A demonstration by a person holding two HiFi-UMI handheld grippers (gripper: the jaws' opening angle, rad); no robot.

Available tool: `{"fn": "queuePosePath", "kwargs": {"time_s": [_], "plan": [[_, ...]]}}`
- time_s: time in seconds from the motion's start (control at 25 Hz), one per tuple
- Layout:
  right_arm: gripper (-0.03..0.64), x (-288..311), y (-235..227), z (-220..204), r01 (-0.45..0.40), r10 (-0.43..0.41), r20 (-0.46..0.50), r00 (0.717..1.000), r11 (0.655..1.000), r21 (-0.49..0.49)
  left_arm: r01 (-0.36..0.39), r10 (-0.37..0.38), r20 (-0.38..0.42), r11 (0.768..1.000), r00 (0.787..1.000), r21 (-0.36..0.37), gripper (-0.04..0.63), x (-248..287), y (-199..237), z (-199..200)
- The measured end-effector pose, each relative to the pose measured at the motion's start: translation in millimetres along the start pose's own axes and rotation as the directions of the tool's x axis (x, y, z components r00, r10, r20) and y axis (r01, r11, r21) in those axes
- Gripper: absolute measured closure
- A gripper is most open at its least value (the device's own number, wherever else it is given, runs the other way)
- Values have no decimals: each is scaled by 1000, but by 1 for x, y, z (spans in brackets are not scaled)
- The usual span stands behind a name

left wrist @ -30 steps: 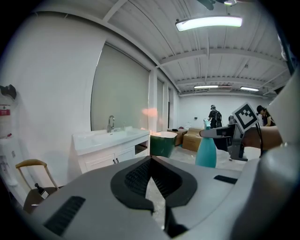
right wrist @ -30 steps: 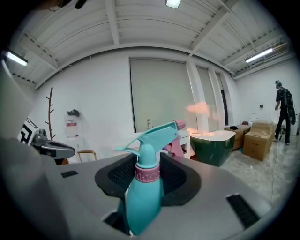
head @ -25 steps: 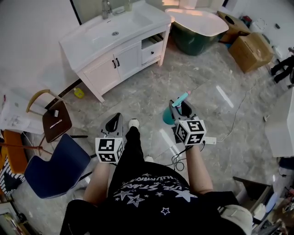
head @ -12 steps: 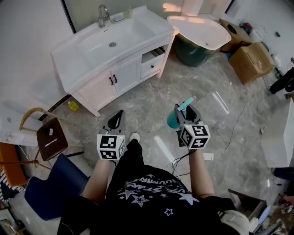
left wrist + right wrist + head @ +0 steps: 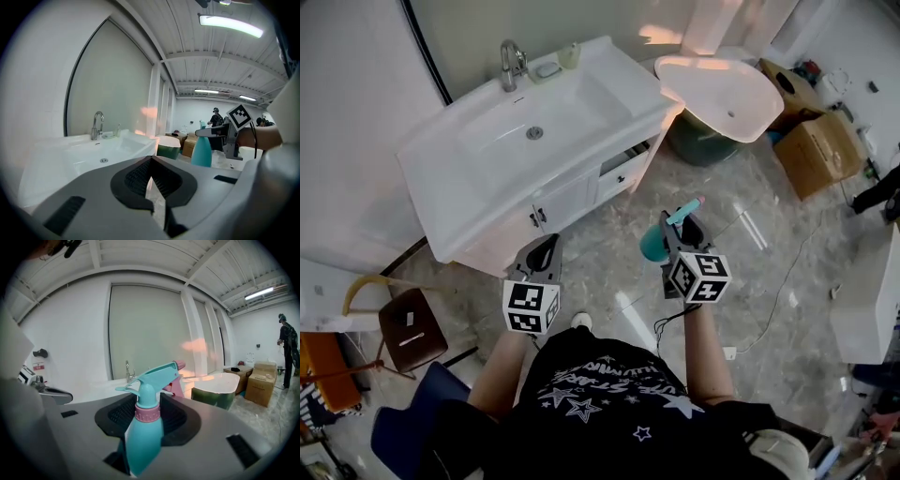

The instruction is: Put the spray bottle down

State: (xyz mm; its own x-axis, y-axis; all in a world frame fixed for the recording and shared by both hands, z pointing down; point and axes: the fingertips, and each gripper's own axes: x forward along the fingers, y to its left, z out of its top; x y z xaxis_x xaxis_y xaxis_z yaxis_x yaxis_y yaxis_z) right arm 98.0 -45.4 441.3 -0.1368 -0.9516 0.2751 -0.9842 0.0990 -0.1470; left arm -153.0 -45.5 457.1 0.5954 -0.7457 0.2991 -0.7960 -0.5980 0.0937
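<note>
A: What's over on the left?

B: A brown wooden chair (image 5: pixel 411 328) and a blue chair (image 5: pixel 405 433) stand on the grey marbled floor (image 5: pixel 609 220). Next to them is a white vanity (image 5: pixel 581 192) with a basin sunk in its top and a chrome faucet (image 5: pixel 511 64) at the back edge.

A: And the left tongs (image 5: pixel 547 242)?

B: They hang in the air just off the vanity's front corner. They're pressed together at the tips, with only a thin slit behind them, and there's nothing in them.

A: Where's the spray bottle (image 5: pixel 143 430)?

B: It's in the right tongs (image 5: pixel 681 223), off the floor and roughly upright. The pads pinch the teal body from both sides just under the pink collar. The teal trigger head with its pink nozzle sticks out ahead, away from the person.

A: So it isn't set down?

B: No, it rests on nothing. It's level with the left tongs and to the right of the vanity.

A: What's further right?

B: Beyond the bottle there's a white bathtub (image 5: pixel 727 84) with a dark green outer shell. Right of that, a brown cardboard box (image 5: pixel 820 150) sits on the floor.
</note>
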Motion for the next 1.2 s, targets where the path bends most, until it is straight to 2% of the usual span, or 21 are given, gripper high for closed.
{"fn": "queuePosePath", "kwargs": {"time_s": [0.28,0.56,0.88,1.04,1.2], "plan": [[453,66,-9,35,-15,16,24,1000,1000,-13,-7,6,10,1000,1000,13,580,55,33,27],[453,147,-46,54,-40,40,35,999,999,-2,-74,74,-5,997,997,-1,580,106,61,38],[454,282,-98,84,-168,168,17,986,986,-15,-205,204,-46,979,978,-1,580,207,94,61],[454,344,-125,97,-228,228,-14,974,973,-15,-238,237,-63,971,969,-13,580,261,94,77],[454,395,-149,112,-249,248,-25,968,968,-25,-269,267,-71,963,961,-26,580,304,102,89]]}}
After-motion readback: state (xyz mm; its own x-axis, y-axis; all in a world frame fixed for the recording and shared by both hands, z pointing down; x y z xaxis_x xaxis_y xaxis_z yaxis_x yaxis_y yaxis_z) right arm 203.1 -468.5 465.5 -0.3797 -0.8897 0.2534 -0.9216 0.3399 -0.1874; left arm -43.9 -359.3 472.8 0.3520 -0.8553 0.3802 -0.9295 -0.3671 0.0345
